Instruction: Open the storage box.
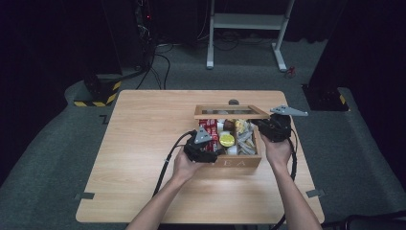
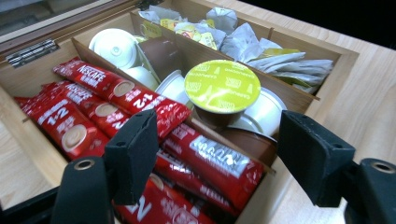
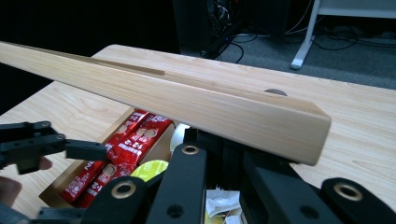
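A wooden box (image 1: 239, 163) stands right of the table's middle, its glass-paned lid (image 1: 230, 111) raised. My right gripper (image 1: 261, 125) is shut on the lid's right edge (image 3: 187, 100) and holds it up. The left gripper (image 1: 211, 152) hovers open over the box's front left corner, nothing between its pads (image 2: 133, 144). Beyond its jaws lie red Nescafe sachets (image 2: 116, 88) in the left compartment. A yellow-lidded capsule (image 2: 222, 86) rests on white and brown capsules in the middle one. Tea bags (image 2: 275, 56) fill the right compartment.
The light wooden table (image 1: 143, 143) has bare room left of and in front of the box. A round grommet (image 1: 233, 101) sits behind the lid. On the floor beyond are a white desk frame (image 1: 246, 21), cables and a yellow-black striped base (image 1: 98, 96).
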`<act>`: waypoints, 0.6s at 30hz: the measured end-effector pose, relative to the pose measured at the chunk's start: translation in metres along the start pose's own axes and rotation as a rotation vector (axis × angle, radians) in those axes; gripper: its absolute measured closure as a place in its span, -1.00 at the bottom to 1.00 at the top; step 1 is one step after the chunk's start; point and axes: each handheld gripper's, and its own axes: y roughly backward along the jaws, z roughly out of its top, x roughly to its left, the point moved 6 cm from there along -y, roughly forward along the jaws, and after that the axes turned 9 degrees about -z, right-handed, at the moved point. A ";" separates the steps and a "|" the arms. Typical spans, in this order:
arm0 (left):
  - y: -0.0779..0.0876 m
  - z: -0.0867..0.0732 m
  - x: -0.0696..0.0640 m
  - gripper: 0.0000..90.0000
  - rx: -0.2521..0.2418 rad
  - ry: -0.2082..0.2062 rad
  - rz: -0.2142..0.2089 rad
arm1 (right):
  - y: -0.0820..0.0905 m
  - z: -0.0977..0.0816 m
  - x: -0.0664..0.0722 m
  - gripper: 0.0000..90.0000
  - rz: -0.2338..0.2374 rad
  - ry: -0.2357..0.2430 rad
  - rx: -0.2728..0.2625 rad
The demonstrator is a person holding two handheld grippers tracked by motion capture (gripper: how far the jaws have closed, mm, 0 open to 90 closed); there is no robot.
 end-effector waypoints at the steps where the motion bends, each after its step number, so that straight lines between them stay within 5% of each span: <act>1: -0.005 0.005 0.000 -0.34 0.010 -0.005 0.003 | 0.000 0.002 0.000 0.98 0.001 -0.006 -0.002; 18: -0.039 0.024 0.003 -0.27 0.161 -0.026 0.022 | 0.000 0.015 -0.003 0.96 0.006 0.004 -0.024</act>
